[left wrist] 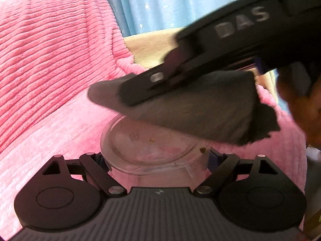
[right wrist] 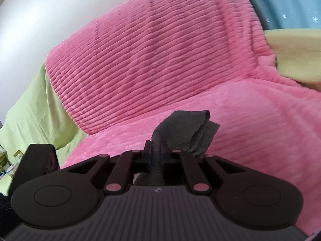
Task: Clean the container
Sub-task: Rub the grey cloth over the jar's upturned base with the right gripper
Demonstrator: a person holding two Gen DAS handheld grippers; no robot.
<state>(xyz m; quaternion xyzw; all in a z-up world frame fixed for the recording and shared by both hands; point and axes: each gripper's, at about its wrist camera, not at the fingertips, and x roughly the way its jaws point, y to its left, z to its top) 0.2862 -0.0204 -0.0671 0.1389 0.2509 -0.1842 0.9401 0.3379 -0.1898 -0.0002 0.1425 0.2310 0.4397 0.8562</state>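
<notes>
Clear container (left wrist: 148, 146), crumb-flecked, clamped in left gripper (left wrist: 158, 160); right gripper (right wrist: 156, 150) pinches grey cloth (right wrist: 188, 132).

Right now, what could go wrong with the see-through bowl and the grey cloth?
The clear plastic container sits wide between the left gripper fingers over a soft pink ribbed blanket, so a hard wipe might knock it loose.

Brown crumbs near its rim could fall onto the blanket.

The right gripper pinches only part of the grey cloth; it might slip out.
</notes>
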